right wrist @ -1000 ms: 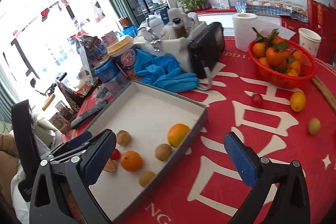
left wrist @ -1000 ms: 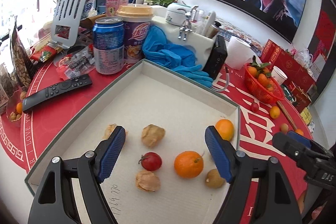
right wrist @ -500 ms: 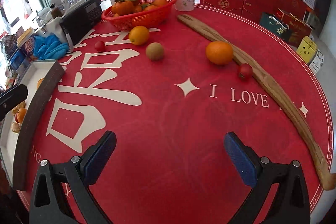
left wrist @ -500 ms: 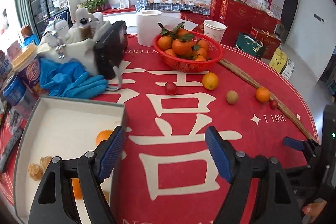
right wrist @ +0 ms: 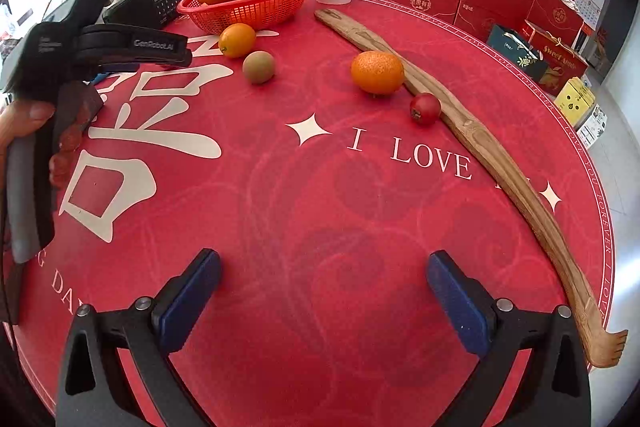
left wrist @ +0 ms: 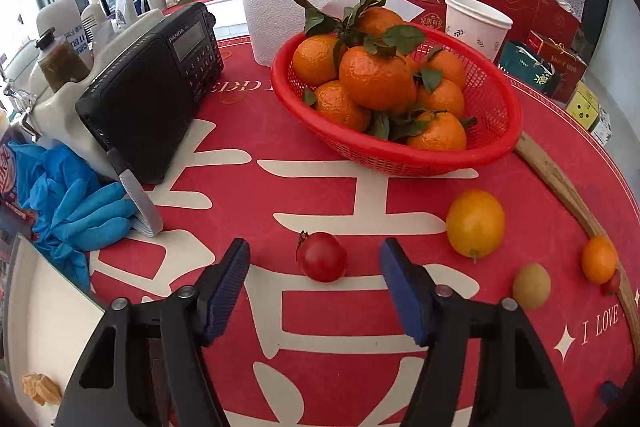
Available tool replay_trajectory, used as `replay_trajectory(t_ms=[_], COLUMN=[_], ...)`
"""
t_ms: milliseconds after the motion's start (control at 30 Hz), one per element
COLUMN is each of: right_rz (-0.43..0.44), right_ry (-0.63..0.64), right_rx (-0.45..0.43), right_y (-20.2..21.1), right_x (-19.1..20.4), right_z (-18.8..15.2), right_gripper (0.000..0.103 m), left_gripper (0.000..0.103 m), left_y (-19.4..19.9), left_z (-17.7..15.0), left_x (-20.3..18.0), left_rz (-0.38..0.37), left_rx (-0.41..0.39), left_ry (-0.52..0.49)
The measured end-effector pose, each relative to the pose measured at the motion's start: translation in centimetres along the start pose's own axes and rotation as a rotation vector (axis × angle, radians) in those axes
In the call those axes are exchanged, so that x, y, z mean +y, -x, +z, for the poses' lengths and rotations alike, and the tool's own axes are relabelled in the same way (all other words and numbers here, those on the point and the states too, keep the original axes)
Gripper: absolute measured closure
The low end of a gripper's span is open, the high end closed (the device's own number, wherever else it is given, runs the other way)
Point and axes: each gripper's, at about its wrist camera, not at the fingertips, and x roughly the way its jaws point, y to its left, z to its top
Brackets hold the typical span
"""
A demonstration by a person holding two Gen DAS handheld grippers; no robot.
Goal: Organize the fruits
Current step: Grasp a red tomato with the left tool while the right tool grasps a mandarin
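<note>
We have the left gripper (left wrist: 314,269) over the red tablecloth (left wrist: 360,367), its blue pads either side of a small red tomato (left wrist: 321,256); the jaws have just been closing in but the pads are not on the fruit yet, so nothing is grasped. Right of it sit a yellow-orange citrus (left wrist: 475,223), a brown-green round fruit (left wrist: 531,286) and, further right, a small orange (left wrist: 599,259) with another tomato (left wrist: 611,283) against a curved wooden stick (left wrist: 560,183). Far side: a red basket (left wrist: 492,115) piled with leafy mandarins, a paper towel roll (left wrist: 276,7), a paper cup (left wrist: 476,27). Far left: a black radio (left wrist: 152,95) and blue gloves (left wrist: 76,207). At the near left edge we see a corner of the white tray (left wrist: 48,339) with one husked fruit (left wrist: 40,389) in it. Right gripper (right wrist: 322,303) hangs wide open over bare cloth, nothing between the pads; the orange (right wrist: 377,72) and tomato (right wrist: 425,108) lie well beyond it by the stick (right wrist: 500,163). From that view the left gripper's body (right wrist: 100,43) shows at the left, a hand (right wrist: 24,123) around its handle.
</note>
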Motion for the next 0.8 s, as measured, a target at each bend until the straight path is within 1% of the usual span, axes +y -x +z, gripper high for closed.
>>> replay_trajectory(t_ms=[33, 67, 100, 167, 233, 300, 367, 500, 600, 667, 733, 800], right_rz=[-0.001, -0.003, -0.004, -0.005, -0.006, -0.008, -0.012, -0.014, 0.004, 0.006, -0.046, -0.071], right_ry=[-0.002, -0.004, -0.006, -0.006, -0.007, -0.011, -0.018, -0.027, -0.089, -0.142, -0.149, -0.141], right_rx=[0.001, 0.002, 0.001, -0.004, -0.011, -0.018, -0.022, -0.023, -0.043, -0.087, -0.129, -0.159], right_y=[0.0, 0.0, -0.1, -0.1, -0.1, -0.1, -0.2, -0.5, -0.6, -0.3, 0.0, 0.0], right_x=[0.0, 0.0, 0.1, 0.1, 0.0, 0.0, 0.0, -0.2, -1.4, -2.4, -2.8, -2.9], right_z=[0.0, 0.1, 0.1, 0.1, 0.0, 0.1, 0.2, 0.8, 1.5, 1.9, 3.1, 4.6], right_gripper=[0.0, 0.0, 0.0, 0.0, 0.0, 0.0, 0.0, 0.0, 0.0, 0.0, 0.0, 0.0], left_gripper=[0.05, 0.071, 0.079, 0.079, 0.079, 0.079, 0.079, 0.079, 0.079, 0.078, 0.078, 0.078], left_y=[0.0, 0.2, 0.3, 0.8, 1.6, 3.1, 4.8, 7.4, 8.2, 8.4, 8.5, 8.6], left_z=[0.0, 0.0, -0.2, -0.8, -2.1, -4.1, -6.6, -10.7, -11.8, -11.9, -12.0, -12.2], left_x=[0.0, -0.1, -0.3, -0.5, -0.2, 0.7, 1.3, 2.4, 3.2, 3.4, 3.5, 3.5], left_rz=[-0.025, -0.048, -0.039, -0.033, -0.047, -0.064, -0.081, -0.105, -0.123, -0.138, -0.144, -0.153], left_rx=[0.004, 0.004, 0.003, -0.003, 0.005, 0.026, 0.03, -0.004, -0.023, -0.027, -0.027, -0.028], left_ry=[0.009, 0.009, -0.01, -0.03, -0.031, -0.016, -0.013, -0.033, -0.033, -0.034, -0.043, -0.038])
